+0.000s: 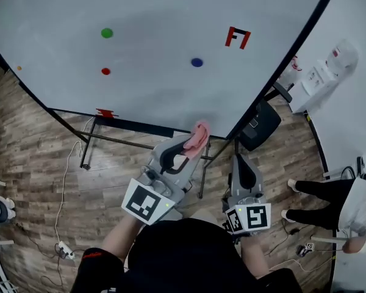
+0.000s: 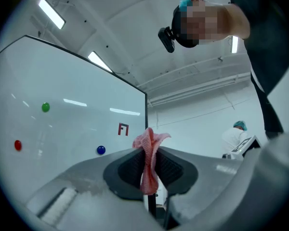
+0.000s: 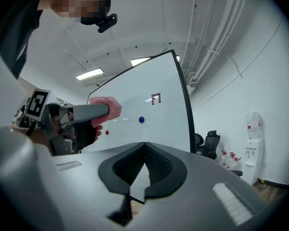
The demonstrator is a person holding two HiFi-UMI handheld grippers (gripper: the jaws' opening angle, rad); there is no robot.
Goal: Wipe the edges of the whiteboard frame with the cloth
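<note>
Two grippers hang below a big whiteboard with a black frame; the left gripper has its jaws closed tight on a pink cloth, which bunches out past the tips at the board's lower edge, near the lower right corner; whether it touches the frame cannot be told; the right gripper, just beside, has its jaws pressed together on nothing; green, blue and red magnets dot the board.
</note>
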